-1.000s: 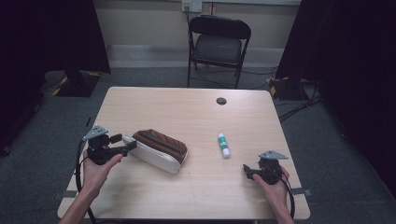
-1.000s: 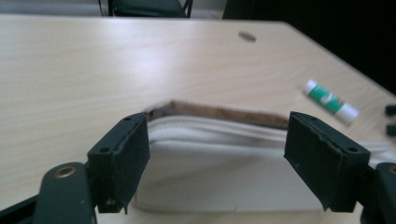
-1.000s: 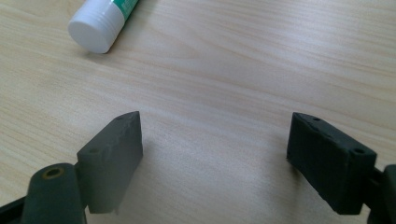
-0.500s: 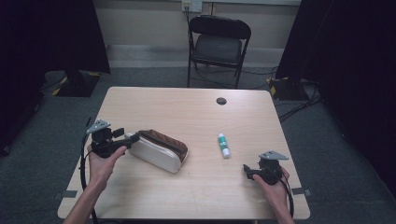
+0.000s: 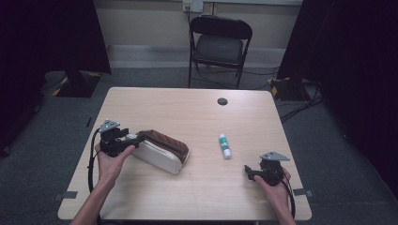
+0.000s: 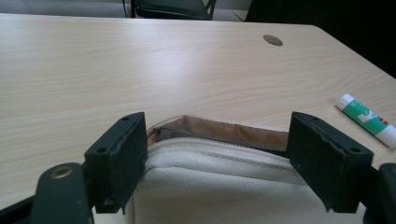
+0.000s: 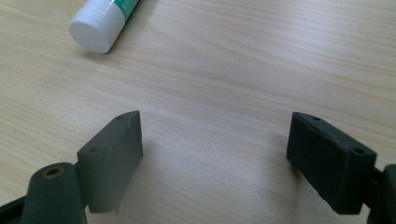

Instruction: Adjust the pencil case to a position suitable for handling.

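Your left gripper (image 5: 133, 139) sits at the left side of the table (image 5: 197, 112), its jaws spread wide around the near-left end of the pouch (image 5: 162, 149); in the left gripper view (image 6: 215, 144) one jaw stands just beside the pouch's left edge and the other at its right edge, and whether either pad actually touches the fabric you cannot tell. The pouch (image 6: 219, 186) is cream-white with a brown striped upper side, lying on its side a little left of the table's middle; its zipper (image 6: 210, 143) runs across between your jaws, and a tan lining (image 6: 219, 128) shows in the gap behind it. Your left hand (image 5: 110, 161) wraps the gripper body from the near side; its cable (image 5: 90, 161) loops down along your forearm.

The glue stick (image 5: 225, 146) lies flat on the table to the right of the pouch, well apart from it, with its white cap toward the near edge; in the left gripper view the glue stick (image 6: 366, 119) lies off to the right, and in the right gripper view its white cap (image 7: 95, 35) shows at the far left.

Your right gripper (image 5: 247, 171) rests low at the near right of the table, held by your right hand (image 5: 274, 187); its jaws (image 7: 215, 154) are wide apart with only bare wood between them. A dark round grommet (image 5: 222, 101) sits toward the far edge; a black folding chair (image 5: 218, 47) stands beyond the table.
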{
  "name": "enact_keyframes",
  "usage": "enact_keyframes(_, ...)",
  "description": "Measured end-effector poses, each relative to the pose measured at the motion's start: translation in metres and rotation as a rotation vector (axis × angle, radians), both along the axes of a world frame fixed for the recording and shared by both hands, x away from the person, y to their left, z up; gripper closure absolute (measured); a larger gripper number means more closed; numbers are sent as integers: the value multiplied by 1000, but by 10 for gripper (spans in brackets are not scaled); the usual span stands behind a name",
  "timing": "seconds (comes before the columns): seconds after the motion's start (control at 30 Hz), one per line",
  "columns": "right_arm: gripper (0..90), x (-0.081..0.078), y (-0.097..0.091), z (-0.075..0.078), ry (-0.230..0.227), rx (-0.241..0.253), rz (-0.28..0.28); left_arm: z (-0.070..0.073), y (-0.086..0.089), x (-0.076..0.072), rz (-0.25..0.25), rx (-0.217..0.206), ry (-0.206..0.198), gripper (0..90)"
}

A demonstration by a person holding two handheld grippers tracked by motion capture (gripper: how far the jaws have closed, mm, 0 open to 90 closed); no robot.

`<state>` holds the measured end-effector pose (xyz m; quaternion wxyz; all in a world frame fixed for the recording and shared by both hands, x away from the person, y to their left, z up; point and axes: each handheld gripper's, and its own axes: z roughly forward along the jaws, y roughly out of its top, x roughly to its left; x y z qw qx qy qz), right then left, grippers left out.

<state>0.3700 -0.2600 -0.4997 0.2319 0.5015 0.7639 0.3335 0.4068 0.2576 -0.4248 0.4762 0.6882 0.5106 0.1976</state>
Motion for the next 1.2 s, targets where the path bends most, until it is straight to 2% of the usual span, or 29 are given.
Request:
enact_keyframes(0.07, 174, 0, 0, 0, 1, 0, -1, -1, -2, 0, -3, 14, -3, 239)
enact_keyframes(0.23, 174, 0, 0, 0, 1, 1, -1, -4, -4, 1, -36, 26, 1, 373)
enact_keyframes(0.37, 174, 0, 0, 0, 1, 0, -1, -5, -4, 2, -48, 25, -10, 401)
enact_keyframes(0.57, 174, -1, 1, 0, 1, 1, -2, -5, -1, 1, -77, 20, -11, 521)
enact_keyframes(0.67, 174, -1, 1, 0, 1, 2, -2, -5, 1, 0, -81, -1, -6, 517)
enact_keyframes(0.73, 175, -1, 1, 0, 1, 1, -2, -4, 3, 0, -72, -9, 0, 456)
enact_keyframes(0.8, 175, -1, 1, 0, 1, 2, -3, -2, 5, -3, -56, 0, -1, 403)
enact_keyframes(0.87, 174, -1, 1, 0, 1, 2, -3, -1, 7, -6, -43, -16, 3, 346)
enact_keyframes(0.97, 175, -1, 1, 0, 1, 2, -2, 2, 8, -11, -27, 3, -2, 304)
enact_keyframes(1.07, 175, -1, 1, 0, 1, 1, -3, 1, 7, -15, -30, -32, 9, 276)
enact_keyframes(1.2, 175, -1, 1, 0, 1, 2, -3, 3, -1, -19, -24, -31, 12, 234)
